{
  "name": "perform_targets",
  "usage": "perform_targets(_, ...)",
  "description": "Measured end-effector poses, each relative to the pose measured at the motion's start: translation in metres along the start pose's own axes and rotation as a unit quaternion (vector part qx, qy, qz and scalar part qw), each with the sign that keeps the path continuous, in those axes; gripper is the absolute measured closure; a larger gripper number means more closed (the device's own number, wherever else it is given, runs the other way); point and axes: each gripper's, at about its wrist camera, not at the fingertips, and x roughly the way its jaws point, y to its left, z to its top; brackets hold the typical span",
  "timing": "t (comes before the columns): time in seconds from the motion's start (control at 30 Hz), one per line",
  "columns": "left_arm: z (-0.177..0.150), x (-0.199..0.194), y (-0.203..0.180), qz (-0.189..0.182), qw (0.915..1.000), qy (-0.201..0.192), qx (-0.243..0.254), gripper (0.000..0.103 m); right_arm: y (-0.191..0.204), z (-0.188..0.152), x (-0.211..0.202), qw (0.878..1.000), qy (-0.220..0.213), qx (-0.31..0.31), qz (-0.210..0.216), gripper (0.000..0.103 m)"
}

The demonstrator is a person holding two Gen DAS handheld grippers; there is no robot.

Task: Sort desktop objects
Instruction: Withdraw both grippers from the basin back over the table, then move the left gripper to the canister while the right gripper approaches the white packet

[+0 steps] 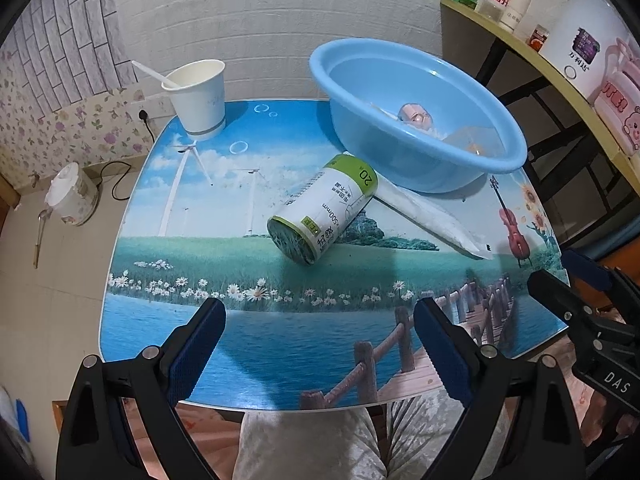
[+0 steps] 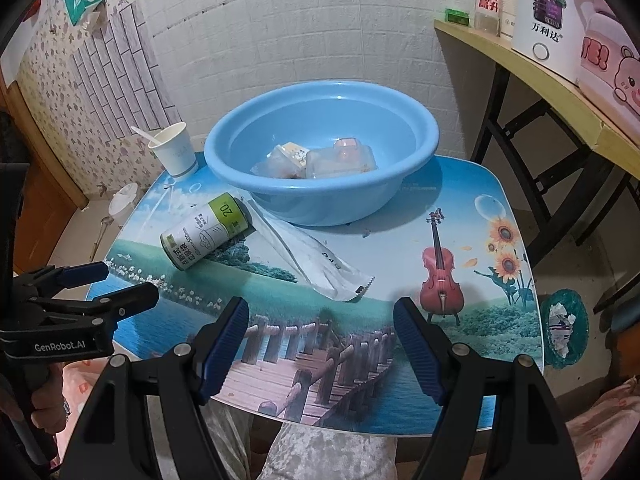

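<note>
1. Both of your hand-held grippers are released and hold nothing: the left hand-held gripper [image 1: 320, 344] and the right hand-held gripper [image 2: 320, 344] hover over the near edge of the surface [image 2: 460, 216], blue ribbed pads spread wide.
2. Left to sort, by my reading, are the roll of bags [image 1: 322, 210], lying on its side mid-surface, and the flat white sachet [image 2: 316, 258] just beside it, its far end tucked under the blue basin [image 2: 320, 152].
3. For the roll, close across its round body, not along its length; a cylinder on its side rolls away if you nudge it first. Its paper label looks smooth, so seat both pads fully.
4. For the sachet, pinch the serrated near end that lies free; thin and limp, it will droop once lifted.
5. Your basin is glossy, rigid plastic and already holds a few clear-wrapped packs [image 2: 340, 162].
6. Mind the paper cup [image 1: 200, 96] with a plastic spoon [image 1: 154, 74] at the far corner; it is light and tips easily.
</note>
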Motion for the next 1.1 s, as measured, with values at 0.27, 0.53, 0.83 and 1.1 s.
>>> perform_targets(0.27, 0.001, 0.006, 0.0, 0.006, 0.9999, -0.002, 0.01, 0.008, -0.002, -0.001, 0.009, 1.0, 0.006, -0.002, 0.0, 0.026)
perform_targets(0.53, 0.001, 0.015, 0.001, 0.012, 0.9998, 0.003, 0.015, 0.008, -0.012, 0.0, 0.02, 1.0, 0.013, 0.009, -0.011, 0.026)
perform_targets(0.83, 0.004, 0.022, 0.001, 0.019, 0.9995, 0.0, 0.026, 0.008, -0.006, 0.001, 0.03, 1.0, 0.015, -0.007, 0.002, 0.027)
perform_targets(1.1, 0.008, 0.032, 0.003, 0.032, 0.999, 0.0, 0.033, 0.008, -0.015, 0.006, 0.04, 1.0, 0.013, 0.005, 0.004, 0.026)
